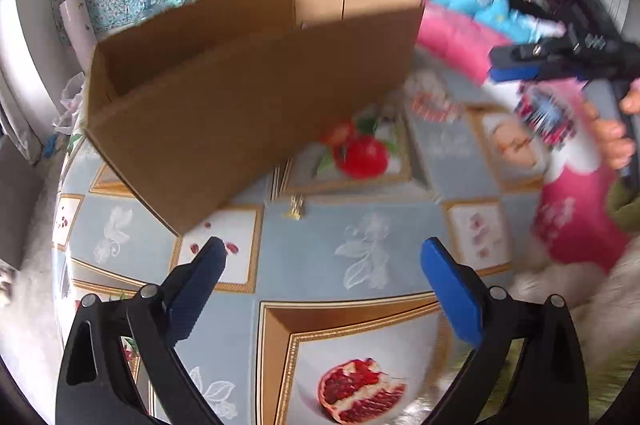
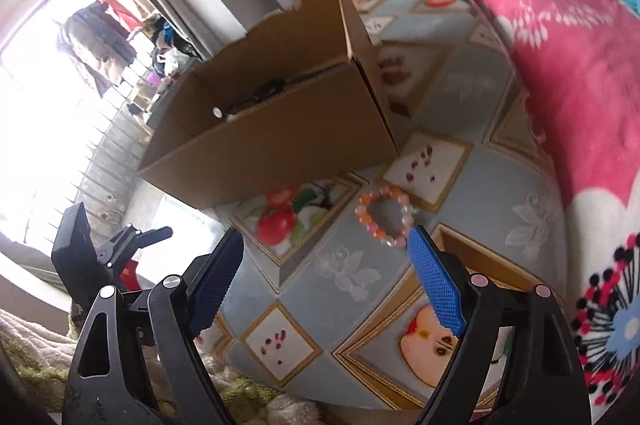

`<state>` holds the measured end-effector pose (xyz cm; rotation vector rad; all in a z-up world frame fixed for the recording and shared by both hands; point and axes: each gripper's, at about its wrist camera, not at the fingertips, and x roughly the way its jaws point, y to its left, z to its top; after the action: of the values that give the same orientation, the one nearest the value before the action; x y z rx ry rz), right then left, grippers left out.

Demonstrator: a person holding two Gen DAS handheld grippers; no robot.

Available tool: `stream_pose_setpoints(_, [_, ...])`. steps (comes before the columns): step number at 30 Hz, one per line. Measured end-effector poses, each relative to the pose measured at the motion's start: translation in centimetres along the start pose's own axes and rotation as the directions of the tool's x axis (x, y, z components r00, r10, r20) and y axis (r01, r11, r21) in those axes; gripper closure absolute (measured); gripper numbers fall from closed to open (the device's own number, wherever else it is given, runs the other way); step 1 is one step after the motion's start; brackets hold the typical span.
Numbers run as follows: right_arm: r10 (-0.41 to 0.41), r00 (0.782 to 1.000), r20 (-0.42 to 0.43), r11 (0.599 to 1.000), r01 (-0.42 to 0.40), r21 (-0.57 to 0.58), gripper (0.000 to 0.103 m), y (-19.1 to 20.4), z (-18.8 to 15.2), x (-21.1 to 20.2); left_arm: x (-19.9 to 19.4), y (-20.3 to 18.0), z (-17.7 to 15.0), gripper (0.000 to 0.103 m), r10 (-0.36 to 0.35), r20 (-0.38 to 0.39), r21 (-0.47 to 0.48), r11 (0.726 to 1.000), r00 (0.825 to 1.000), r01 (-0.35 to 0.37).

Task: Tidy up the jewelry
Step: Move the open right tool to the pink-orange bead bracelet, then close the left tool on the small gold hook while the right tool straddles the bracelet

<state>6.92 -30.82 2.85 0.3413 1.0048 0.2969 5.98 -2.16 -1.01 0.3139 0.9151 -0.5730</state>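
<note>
Both tongs are wide open and empty: the left gripper [image 1: 320, 257] near a small gold piece [image 1: 295, 209], the right gripper [image 2: 326, 253] near the bead bracelet [image 2: 385, 217]. On the slippery tablecloth [image 2: 352, 277] the beads can slide away from closing pads, missing the cardboard box [image 2: 276, 129]

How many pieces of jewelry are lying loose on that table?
2: a beaded bracelet near the right gripper, and a small gold piece before the cardboard box. More may hide inside.
</note>
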Motion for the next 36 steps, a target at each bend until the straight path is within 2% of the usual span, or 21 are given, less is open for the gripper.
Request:
stream_pose_setpoints(2, [-0.046, 0.999, -0.017, 0.999, 0.046, -0.017, 0.023, 0.2, -0.3, 1.0, 2.0, -0.6, -0.6, 0.007, 0.074, -0.036, 0.050, 0.996, 0.997, -0.072])
stream_pose_setpoints(4, [-0.069, 0.998, -0.016, 0.996, 0.068, -0.051, 0.025, 0.8, -0.2, 1.6, 2.8, -0.8, -1.0, 0.007, 0.090, -0.043, 0.067, 0.994, 0.995, -0.087])
stream_pose_setpoints(9, [-0.137, 0.990, -0.027, 0.972, 0.129, -0.199, 0.036, 2.9, 0.6, 4.1, 3.1, 0.7, -1.3, 0.005, 0.033, -0.049, -0.044, 0.998, 0.998, -0.035])
stream_pose_setpoints(15, [-0.200, 0.975, -0.099, 0.963, 0.177, -0.202, 0.057, 1.8, 1.4, 7.2, 2.7, 0.9, -2.2, 0.005, 0.050, 0.000, -0.079, 0.996, 0.999, -0.050])
stream_pose_setpoints(19, [-0.165, 0.979, -0.118, 0.970, 0.140, -0.197, 0.061, 2.0, 1.4, 7.8, 2.6, 1.0, -2.4, 0.005, 0.059, 0.006, -0.088, 0.994, 0.998, -0.058])
stream_pose_setpoints(27, [-0.034, 0.980, -0.194, 0.972, -0.012, -0.233, 0.060, 4.7, -1.1, 8.3, 2.7, 0.7, -2.0, 0.005, 0.066, -0.019, -0.095, 0.993, 0.998, -0.068])
stream_pose_setpoints(31, [-0.035, 0.980, -0.198, 0.965, -0.018, -0.262, 0.050, 5.7, -2.8, 7.9, 2.3, 0.5, -2.2, 0.005, 0.077, -0.016, -0.107, 0.991, 0.997, -0.079])
stream_pose_setpoints(36, [0.025, 0.984, -0.176, 0.980, -0.059, -0.191, 0.039, 4.9, -2.7, 7.8, 2.9, -0.1, -1.9, 0.005, 0.090, -0.013, -0.120, 0.989, 0.996, -0.091])
